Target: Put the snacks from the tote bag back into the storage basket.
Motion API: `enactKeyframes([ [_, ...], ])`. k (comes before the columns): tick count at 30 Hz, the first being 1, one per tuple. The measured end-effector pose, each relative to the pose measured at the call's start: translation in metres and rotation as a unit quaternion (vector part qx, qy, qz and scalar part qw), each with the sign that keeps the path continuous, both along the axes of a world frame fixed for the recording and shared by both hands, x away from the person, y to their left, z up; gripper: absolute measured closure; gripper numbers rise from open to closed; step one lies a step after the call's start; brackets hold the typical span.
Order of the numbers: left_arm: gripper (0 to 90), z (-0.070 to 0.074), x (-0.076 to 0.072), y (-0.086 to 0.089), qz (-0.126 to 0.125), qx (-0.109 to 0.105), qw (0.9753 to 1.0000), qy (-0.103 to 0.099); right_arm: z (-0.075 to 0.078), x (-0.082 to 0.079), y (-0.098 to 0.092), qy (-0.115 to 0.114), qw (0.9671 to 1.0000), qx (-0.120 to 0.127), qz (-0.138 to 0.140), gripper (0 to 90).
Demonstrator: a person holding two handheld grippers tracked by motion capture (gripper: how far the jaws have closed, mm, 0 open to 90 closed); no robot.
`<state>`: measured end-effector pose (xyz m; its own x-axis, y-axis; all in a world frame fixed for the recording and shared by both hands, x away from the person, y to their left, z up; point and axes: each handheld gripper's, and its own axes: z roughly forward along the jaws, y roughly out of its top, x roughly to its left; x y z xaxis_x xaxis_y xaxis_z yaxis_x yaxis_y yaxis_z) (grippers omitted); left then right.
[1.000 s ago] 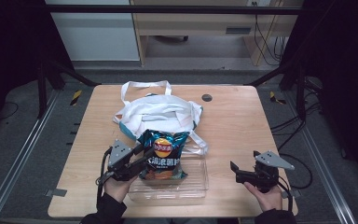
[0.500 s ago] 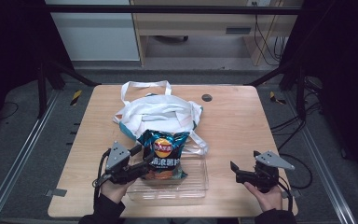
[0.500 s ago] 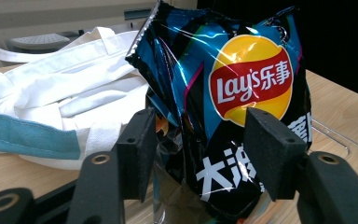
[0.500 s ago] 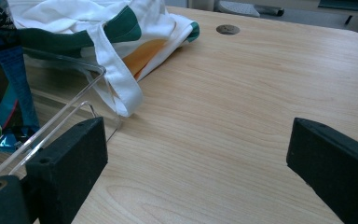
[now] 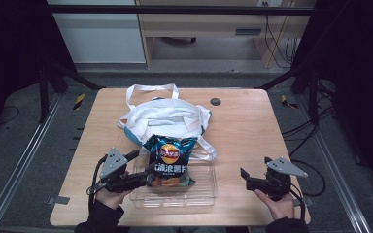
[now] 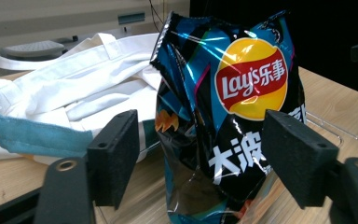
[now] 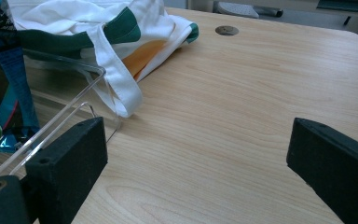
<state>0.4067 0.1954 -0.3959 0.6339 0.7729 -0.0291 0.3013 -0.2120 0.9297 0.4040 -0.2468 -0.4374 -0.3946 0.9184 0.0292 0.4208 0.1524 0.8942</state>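
Here, left gripper (image 6: 200, 154) seen wide open at lower centre of left gripper view, jaws flanking chip bag (image 6: 228, 116) without gripping it. Bag stood upright in clear tray (image 5: 175, 194), lower centre of high view. Toppling judged likely if only one jaw touches (bag looks light, crinkly). Right gripper (image 5: 250, 179) held open, empty, lower right. Farther up, white tote bag (image 5: 167, 119) lies just behind; strap could be snagged.
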Motion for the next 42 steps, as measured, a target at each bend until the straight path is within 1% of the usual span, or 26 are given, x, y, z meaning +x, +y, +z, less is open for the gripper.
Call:
enactKeyframes([
  [3, 24.3, -0.002, 0.003, 0.005, 0.004, -0.002, 1.0, 0.005, 0.0, 0.0, 0.0, 0.001, 1.0, 0.001, 0.0, 5.4],
  [4, 23.8, -0.002, 0.003, 0.006, 0.004, 0.002, 1.0, 0.007, 0.0, 0.0, -0.001, 0.001, 1.0, 0.001, 0.0, 5.3],
  [12, 22.5, -0.004, 0.004, 0.017, 0.016, -0.001, 0.9998, 0.009, 0.0, 0.0, 0.0, 0.0, 1.0, 0.001, 0.0, 5.3],
  [14, 22.5, -0.007, 0.006, 0.023, 0.027, -0.004, 0.9995, 0.014, 0.0, 0.0, -0.001, 0.0, 1.0, 0.001, -0.002, 5.3],
  [15, 22.5, -0.007, 0.006, 0.023, 0.027, -0.004, 0.9995, 0.014, 0.0, 0.0, -0.001, 0.0, 1.0, 0.001, -0.002, 5.3],
  [17, 22.5, -0.011, 0.005, 0.029, 0.037, -0.004, 0.9992, 0.012, 0.0, 0.0, -0.002, 0.0, 1.0, 0.002, -0.003, 5.3],
  [18, 22.5, -0.011, 0.005, 0.029, 0.037, -0.004, 0.9992, 0.012, 0.0, 0.0, -0.002, 0.0, 1.0, 0.002, -0.003, 5.3],
  [22, 22.5, -0.017, 0.003, 0.04, 0.047, -0.001, 0.9988, 0.009, 0.0, 0.0, -0.002, 0.0, 1.0, 0.002, -0.002, 5.3],
  [23, 22.5, -0.017, 0.003, 0.04, 0.047, -0.001, 0.9988, 0.009, 0.0, 0.0, -0.002, 0.0, 1.0, 0.001, -0.003, 5.3],
  [25, 22.5, -0.022, 0.002, 0.046, 0.052, 0.004, 0.9985, 0.013, 0.0, 0.0, -0.002, 0.0, 1.0, 0.002, -0.003, 5.3],
  [26, 22.5, -0.022, 0.002, 0.046, 0.052, 0.004, 0.9985, 0.013, 0.0, 0.0, -0.002, 0.0, 1.0, 0.002, -0.003, 5.3],
  [27, 22.5, -0.025, 0.001, 0.049, 0.055, 0.008, 0.9983, 0.017, 0.0, 0.0, -0.001, 0.0, 1.0, 0.001, -0.003, 5.3],
  [28, 22.3, -0.025, 0.001, 0.049, 0.055, 0.008, 0.9983, 0.017, 0.0, 0.0, -0.001, 0.0, 1.0, 0.001, -0.003, 5.3],
  [30, 21.9, -0.029, -0.001, 0.054, 0.062, 0.015, 0.9978, 0.019, 0.0, 0.0, -0.001, 0.0, 1.0, 0.0, -0.003, 5.3],
  [31, 21.8, -0.029, -0.001, 0.054, 0.062, 0.015, 0.9978, 0.019, 0.0, 0.0, -0.001, 0.0, 1.0, 0.0, -0.003, 5.3],
  [36, 21.8, -0.034, -0.002, 0.063, 0.079, 0.013, 0.9965, 0.023, 0.0, 0.0, -0.001, 0.001, 1.0, 0.0, -0.002, 5.2],
  [42, 21.8, -0.036, 0.0, 0.068, 0.09, 0.009, 0.9955, 0.028, -0.001, 0.001, -0.001, 0.002, 1.0, 0.0, -0.002, 5.1],
])
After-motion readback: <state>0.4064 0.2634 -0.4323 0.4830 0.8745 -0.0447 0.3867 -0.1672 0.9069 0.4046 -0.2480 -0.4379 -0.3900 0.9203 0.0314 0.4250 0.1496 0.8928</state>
